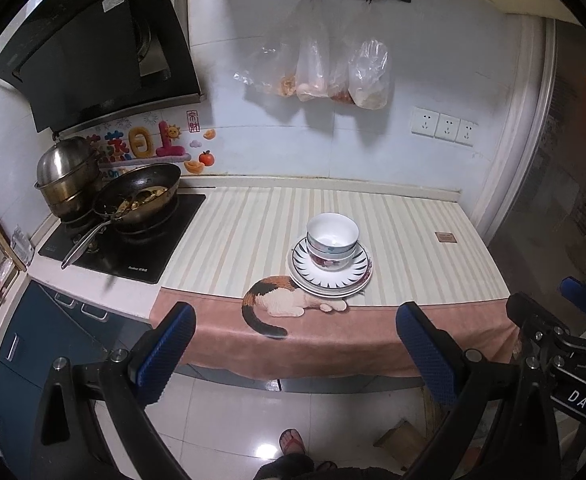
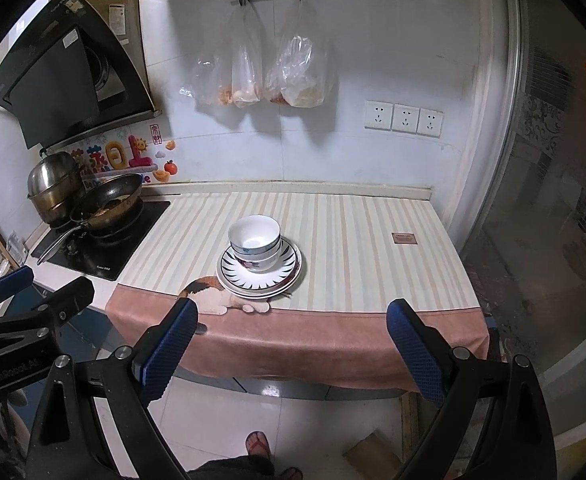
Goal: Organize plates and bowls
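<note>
Stacked white bowls [image 1: 332, 240] [image 2: 255, 240] sit nested on a stack of plates [image 1: 353, 276] [image 2: 283, 276] with a dark rayed rim, near the front of the striped cloth on the counter. My left gripper [image 1: 293, 320] is open and empty, held back from the counter's front edge, left of the stack's line. My right gripper [image 2: 293, 316] is open and empty, also short of the counter edge, with the stack slightly left of its centre. The right gripper shows at the far right of the left wrist view [image 1: 565, 320].
A hob [image 1: 133, 236] at the left carries a wok [image 1: 141, 196] with food and a steel pot [image 1: 69, 172]. The striped cloth [image 1: 413, 240] with a cat picture [image 1: 281, 300] hangs over the counter front. Plastic bags [image 1: 325, 68] hang on the wall. Sockets [image 1: 445, 126] at right.
</note>
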### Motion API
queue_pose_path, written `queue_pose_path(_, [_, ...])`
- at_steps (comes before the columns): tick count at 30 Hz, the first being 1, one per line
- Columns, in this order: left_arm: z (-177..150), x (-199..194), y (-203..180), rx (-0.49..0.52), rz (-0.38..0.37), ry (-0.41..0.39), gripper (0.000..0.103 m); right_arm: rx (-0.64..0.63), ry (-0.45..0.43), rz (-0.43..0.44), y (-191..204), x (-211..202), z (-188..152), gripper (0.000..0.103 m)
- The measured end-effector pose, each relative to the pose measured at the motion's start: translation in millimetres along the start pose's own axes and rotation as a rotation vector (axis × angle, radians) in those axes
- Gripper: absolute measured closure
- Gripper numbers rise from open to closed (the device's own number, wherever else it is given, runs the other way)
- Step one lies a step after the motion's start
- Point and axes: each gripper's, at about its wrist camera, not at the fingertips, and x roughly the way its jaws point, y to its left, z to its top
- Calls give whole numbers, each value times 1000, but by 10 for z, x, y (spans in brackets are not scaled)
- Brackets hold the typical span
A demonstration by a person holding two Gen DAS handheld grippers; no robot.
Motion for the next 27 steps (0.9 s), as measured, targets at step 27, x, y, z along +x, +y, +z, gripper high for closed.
queue_pose_path(27, [-96, 13, -16, 8, 3, 8, 0, 11, 6, -16, -84, 64, -14, 5])
